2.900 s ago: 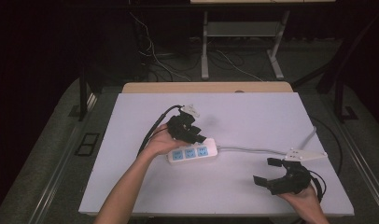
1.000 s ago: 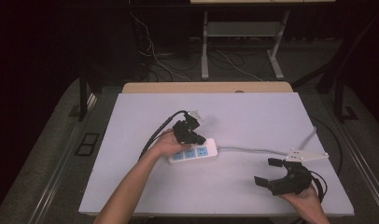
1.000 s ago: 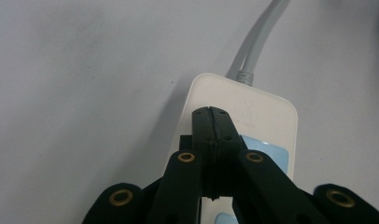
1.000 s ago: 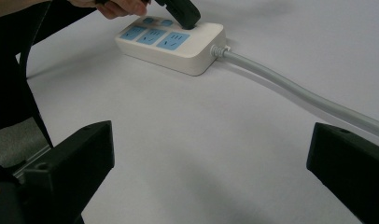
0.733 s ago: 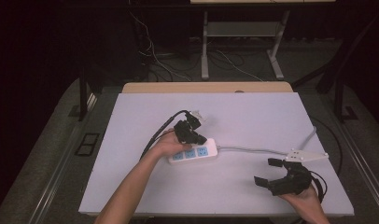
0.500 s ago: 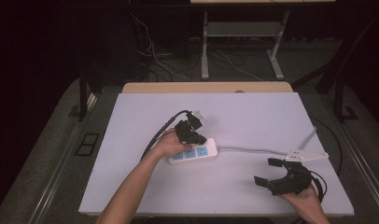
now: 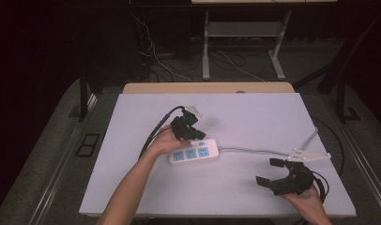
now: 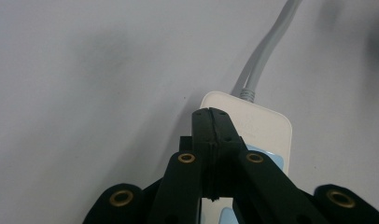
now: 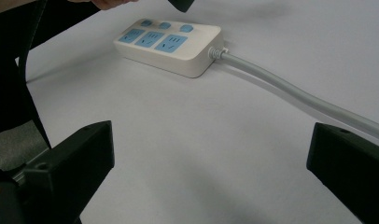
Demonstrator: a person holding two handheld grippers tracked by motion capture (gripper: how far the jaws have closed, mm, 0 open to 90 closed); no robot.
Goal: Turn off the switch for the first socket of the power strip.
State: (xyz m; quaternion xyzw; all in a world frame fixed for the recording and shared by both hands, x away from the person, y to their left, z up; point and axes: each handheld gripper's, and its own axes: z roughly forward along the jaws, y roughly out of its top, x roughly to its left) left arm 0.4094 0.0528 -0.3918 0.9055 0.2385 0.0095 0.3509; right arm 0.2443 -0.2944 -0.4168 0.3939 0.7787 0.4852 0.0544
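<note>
A white power strip (image 7: 194,153) with blue sockets lies near the middle of the white table (image 7: 254,112); its grey cable (image 7: 254,150) runs right to a white plug (image 7: 309,155). My left gripper (image 7: 192,134) is shut, its tips hovering just over the strip's far edge, nothing between the jaws. In the left gripper view the closed gripper (image 8: 211,116) sits above the strip's cable end (image 8: 257,123). My right gripper (image 7: 273,171) stands open near the front right, apart from the strip (image 9: 171,42) and beside the cable (image 9: 299,98).
A wooden strip (image 7: 207,87) borders the table's far edge. Black gripper cables (image 7: 156,129) trail left of the left hand. Beyond the table are a desk frame (image 7: 245,33) and floor cables. The white plug lies close behind the right gripper.
The left gripper has shifted slightly toward the near side, over the power strip's edge. The right gripper has stayed in place, open.
</note>
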